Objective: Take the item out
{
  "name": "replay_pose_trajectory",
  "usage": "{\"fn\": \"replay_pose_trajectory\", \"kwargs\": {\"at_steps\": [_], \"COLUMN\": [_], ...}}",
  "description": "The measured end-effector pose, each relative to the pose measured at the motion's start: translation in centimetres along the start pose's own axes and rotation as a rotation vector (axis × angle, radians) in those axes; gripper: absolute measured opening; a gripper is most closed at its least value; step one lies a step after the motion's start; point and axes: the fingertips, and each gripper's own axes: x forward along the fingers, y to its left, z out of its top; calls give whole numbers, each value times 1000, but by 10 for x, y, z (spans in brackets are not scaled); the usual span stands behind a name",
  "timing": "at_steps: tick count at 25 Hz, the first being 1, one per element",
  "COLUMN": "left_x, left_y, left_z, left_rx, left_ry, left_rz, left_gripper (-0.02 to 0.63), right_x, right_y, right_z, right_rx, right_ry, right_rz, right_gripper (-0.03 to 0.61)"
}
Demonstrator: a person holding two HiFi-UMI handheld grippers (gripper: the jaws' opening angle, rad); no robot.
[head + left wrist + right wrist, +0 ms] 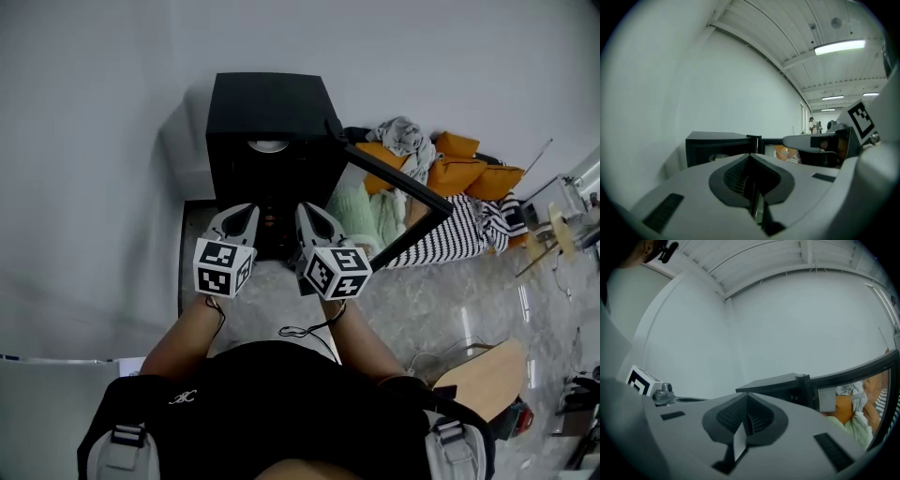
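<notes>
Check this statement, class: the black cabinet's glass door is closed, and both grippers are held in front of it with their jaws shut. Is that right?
Not quite. The head view shows the glass door of the black cabinet swung open to the right, not closed. The rest holds: the left gripper and right gripper are in front of it, jaws shut.

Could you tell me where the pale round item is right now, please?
In the head view, the pale round item sits inside the open black cabinet against the wall, near the picture's centre and left of the swung-open glass door.
</notes>
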Motion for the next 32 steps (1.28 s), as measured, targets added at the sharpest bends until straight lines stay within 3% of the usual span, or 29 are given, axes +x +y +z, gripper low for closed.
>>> {"fn": "replay_pose_trajectory", "kwargs": {"at_steps": [18, 32], "left_x": [-35, 3], "left_y": [46, 78], "left_z": [-25, -32], "left_rx": [-46, -32], "left_ry": [10, 33], "left_rz": [-74, -51], "left_gripper": [8, 8], "right_x": [1, 47], "right_y": [52, 28], "right_z": [-41, -48], "right_rx": [-10, -4], "right_ry": [57, 49], "right_rz": [-118, -111], "right_gripper": [8, 8]}}
